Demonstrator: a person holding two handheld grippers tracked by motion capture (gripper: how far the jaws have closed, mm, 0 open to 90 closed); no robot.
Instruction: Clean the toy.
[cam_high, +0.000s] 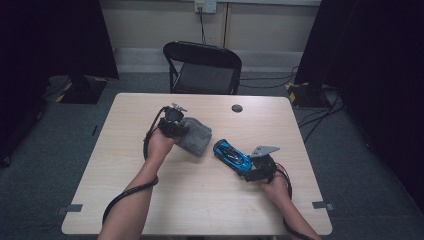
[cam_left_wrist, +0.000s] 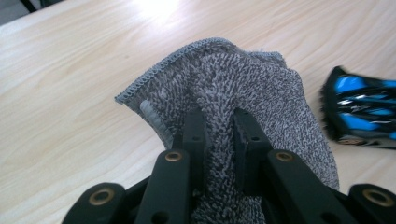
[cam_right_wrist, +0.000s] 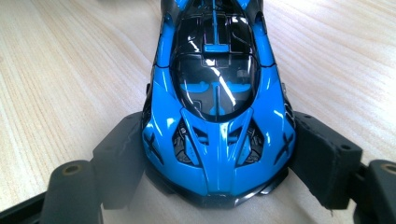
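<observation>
1. Grey terry cloth (cam_high: 196, 136) sits just left of the table (cam_high: 200, 200) centre in the high view, bunched up and pinched by the left gripper (cam_high: 179, 128), which comes at it from about 8 o'clock.
2. Seen from the left gripper view, the two black jaws stand close together with a fold of the cloth (cam_left_wrist: 243, 93) squeezed between them; its stitched hem arcs across at 11 o'clock, and the rest drapes toward 3 o'clock.
3. Blue-and-black toy car (cam_high: 231, 155) lies on the wood just beside the cloth, at its 4 o'clock, angled from 10 to 4 o'clock in the high view.
4. Right gripper (cam_high: 253, 169) holds the car's near end; in the right gripper view its jaws stand wide, one pad pressed to each flank of the car (cam_right_wrist: 217, 140).
5. Car's other end (cam_left_wrist: 359, 109) shows blurred at 3 o'clock in the left gripper view, apart from the cloth.
</observation>
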